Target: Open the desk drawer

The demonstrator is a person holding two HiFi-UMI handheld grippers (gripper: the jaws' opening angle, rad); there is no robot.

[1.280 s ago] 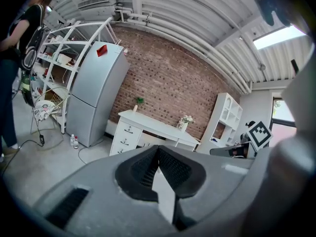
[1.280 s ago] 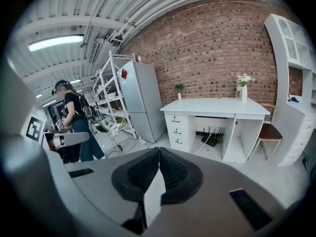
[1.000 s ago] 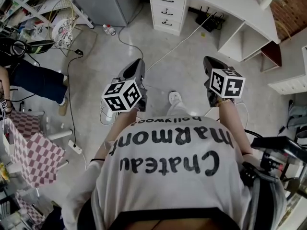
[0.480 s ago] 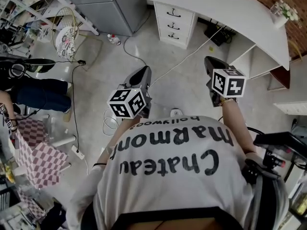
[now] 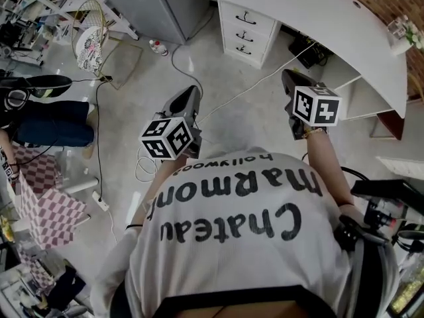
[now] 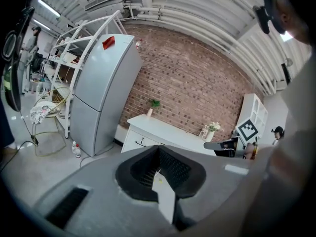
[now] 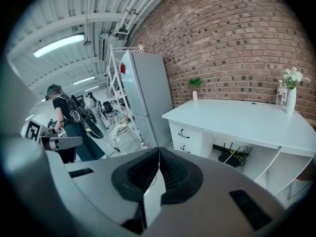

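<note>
— How do the hand-held grippers stand?
— The left hand-held gripper has its jaws pressed together with nothing between them. The right hand-held gripper is the same, closed and empty. Both are held out in front of the person's chest, above the floor.
— And the drawers?
— The three desk drawers lie ahead, well apart from both grippers, all pushed in. They sit under the left end of the white worktop, and a grey fridge stands just beside it.
</note>
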